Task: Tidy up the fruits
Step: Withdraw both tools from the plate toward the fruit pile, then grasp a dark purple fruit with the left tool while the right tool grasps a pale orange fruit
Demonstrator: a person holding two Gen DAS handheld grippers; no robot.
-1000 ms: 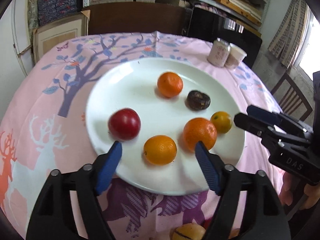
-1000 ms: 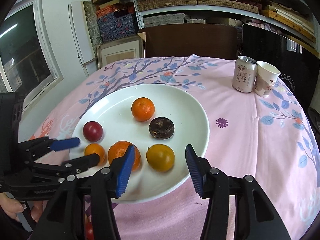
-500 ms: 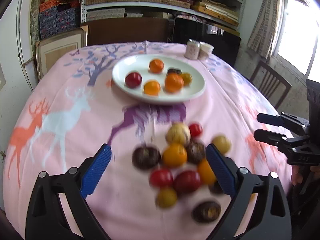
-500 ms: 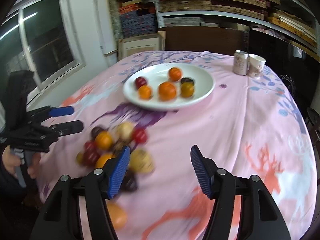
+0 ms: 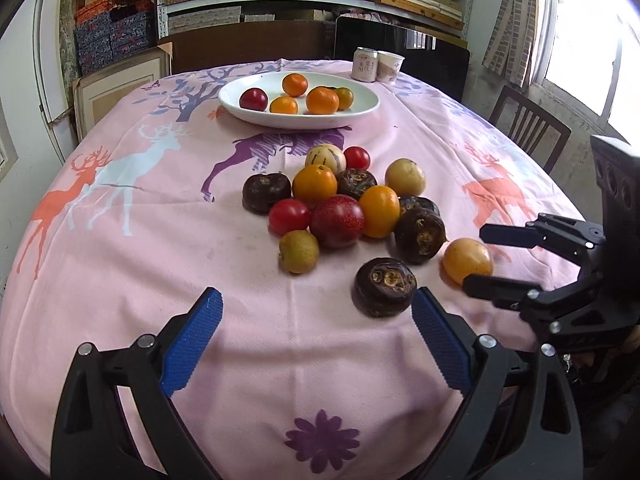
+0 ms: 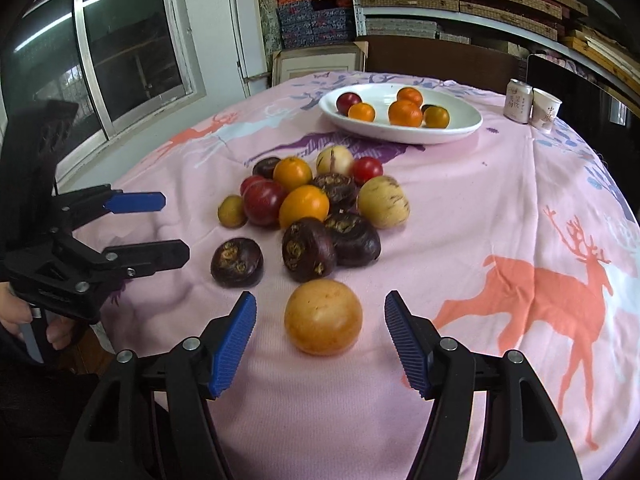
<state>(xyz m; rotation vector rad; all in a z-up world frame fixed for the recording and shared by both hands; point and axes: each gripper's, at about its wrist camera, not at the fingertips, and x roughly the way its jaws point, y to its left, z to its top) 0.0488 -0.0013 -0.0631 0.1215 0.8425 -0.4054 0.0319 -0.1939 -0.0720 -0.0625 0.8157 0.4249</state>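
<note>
The right gripper (image 6: 320, 346) stands spread, a round yellow-orange fruit (image 6: 323, 317) between its blue pads untouched. The left gripper (image 5: 316, 334) gapes wide over bare pink cloth (image 5: 140, 240), a dark wrinkled fruit (image 5: 384, 287) just ahead. Beyond lie the heaped mixed fruits (image 5: 340, 200), then the white oval plate (image 5: 240, 110).

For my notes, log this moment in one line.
left gripper: open, empty | right gripper: open, behind yellow-orange fruit | plate: six fruits | pile: untouched

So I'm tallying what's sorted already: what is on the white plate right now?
On the white plate: one red fruit, three orange fruits, one yellowish fruit. A dark fruit peeks out behind them, mostly covered.
</note>
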